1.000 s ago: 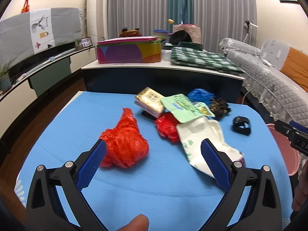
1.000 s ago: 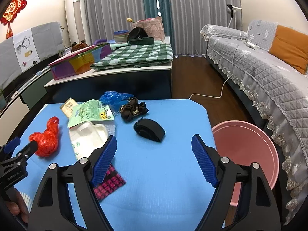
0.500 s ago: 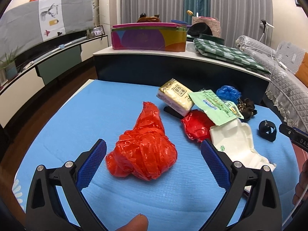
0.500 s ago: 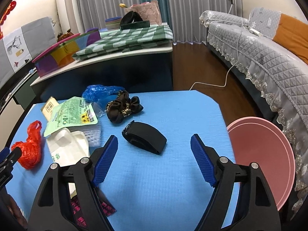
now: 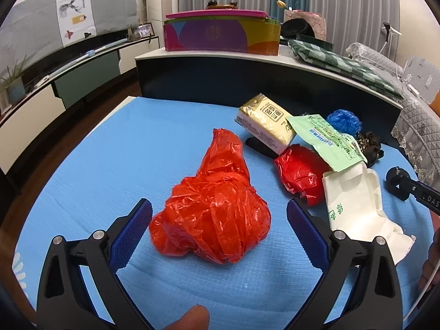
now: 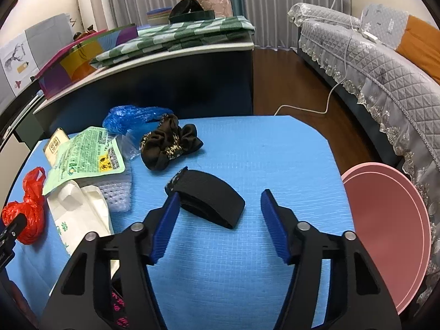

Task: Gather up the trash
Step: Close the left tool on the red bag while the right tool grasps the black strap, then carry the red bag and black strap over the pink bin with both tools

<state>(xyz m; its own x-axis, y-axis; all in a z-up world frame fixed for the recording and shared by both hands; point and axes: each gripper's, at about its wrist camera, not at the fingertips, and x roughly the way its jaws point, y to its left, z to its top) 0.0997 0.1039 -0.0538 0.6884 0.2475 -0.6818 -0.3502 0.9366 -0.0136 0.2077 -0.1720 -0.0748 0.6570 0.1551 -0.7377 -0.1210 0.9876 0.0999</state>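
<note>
A crumpled red plastic bag (image 5: 211,214) is seen directly ahead of the left gripper (image 5: 218,229), its bulk lying between the two blue pads, which stand wide apart and are not pressed on it. To that gripper's right a smaller red bag (image 5: 299,173) is found, with a white paper bag (image 5: 354,206) just beside it, a green packet (image 5: 324,140) overlapping both, and a yellow tissue pack (image 5: 265,126) farther ahead. A black strap band (image 6: 209,200) lies just ahead of the right gripper (image 6: 220,228), nearer its left pad; the jaws have just been closing, yet a clear gap is kept and the band is not clamped, though its near end reaches between the fingertips. Beyond the band a dark scrunchie (image 6: 167,145) and a blue plastic bag (image 6: 129,118) are seen, apart from the gripper. Everything is laid on a blue mat (image 6: 247,275) covering the table. To the right of the right gripper, beside the mat's edge, a pink bin (image 6: 390,220) stands lower than the tabletop. Ahead of both grippers a dark counter (image 6: 176,82) is placed, bearing a folded green checked cloth (image 6: 176,38) and a colourful box (image 5: 220,35). A sofa under a grey quilted cover (image 6: 371,68) runs along the right, and grey curtains (image 5: 343,5) close the far wall.
</note>
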